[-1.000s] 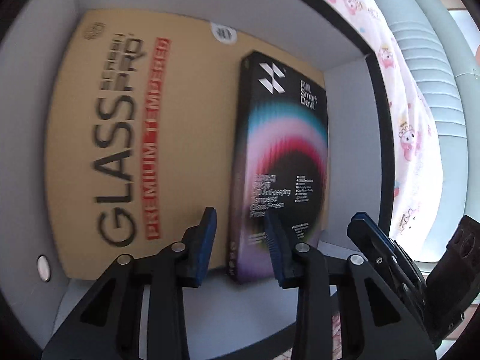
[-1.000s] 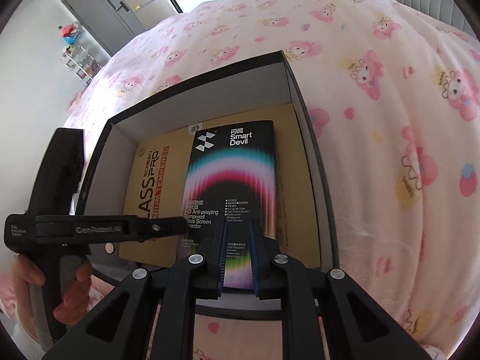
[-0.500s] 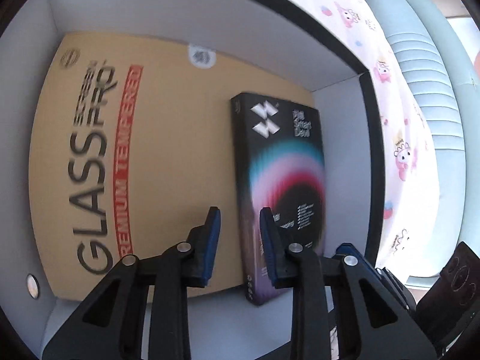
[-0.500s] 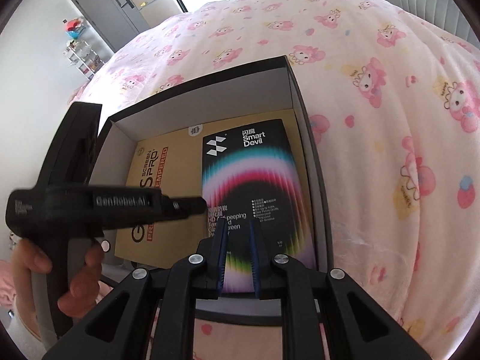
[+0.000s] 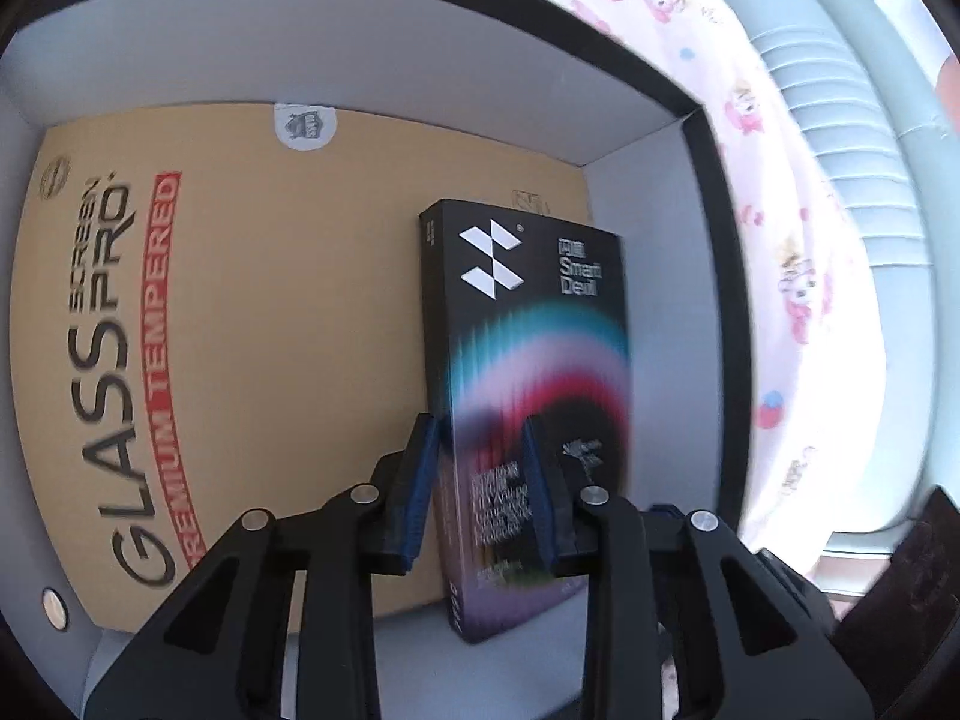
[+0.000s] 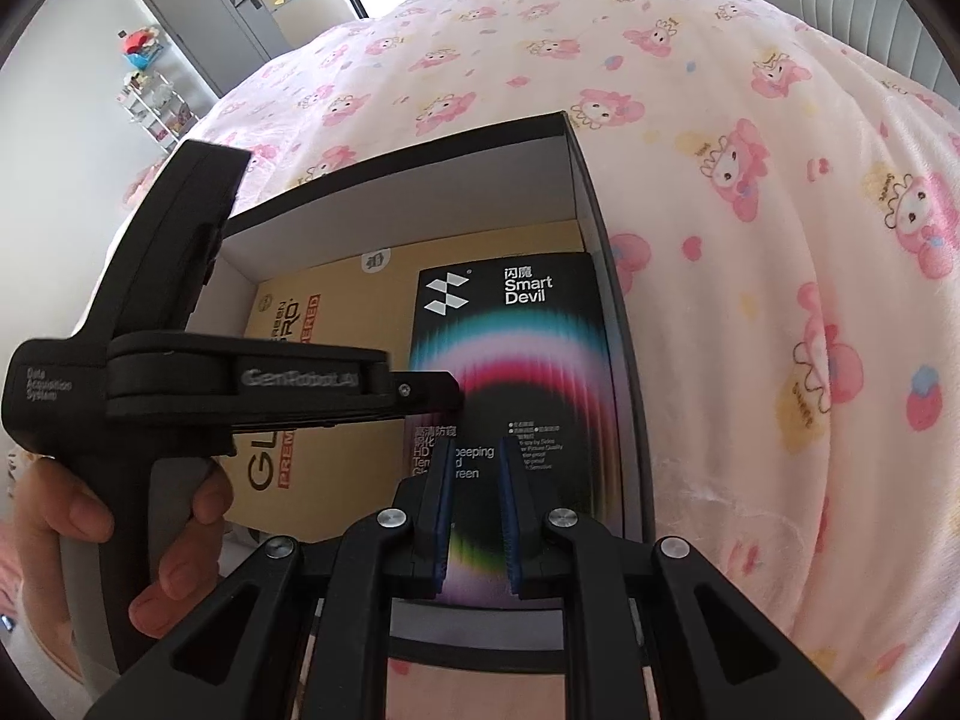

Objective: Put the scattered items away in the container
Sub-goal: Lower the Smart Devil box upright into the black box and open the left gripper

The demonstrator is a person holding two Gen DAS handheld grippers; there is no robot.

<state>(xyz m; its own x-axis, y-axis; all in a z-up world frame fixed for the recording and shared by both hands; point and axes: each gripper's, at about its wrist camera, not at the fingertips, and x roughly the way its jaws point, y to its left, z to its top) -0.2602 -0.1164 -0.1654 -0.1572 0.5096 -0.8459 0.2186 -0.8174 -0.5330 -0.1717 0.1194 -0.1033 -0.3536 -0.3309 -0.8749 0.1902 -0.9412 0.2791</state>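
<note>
Left wrist view: the black box [image 5: 528, 372] lies flat in the container [image 5: 372, 69], on top of the tan box [image 5: 270, 324], near the right wall.
Handling: probably light and stiff, smooth printed card that may slip; the glass sheet the label promises would be fragile. Best pinched across the narrow width at a short end.
Look: slim black carton, rainbow arc, white checker logo.
Left claw [image 5: 483, 495]: opening slightly, nothing pinched.
Right claw [image 6: 475, 516]: nearly pressed together, empty.
Setting: container sits on the bed [image 6: 750, 192].
</note>
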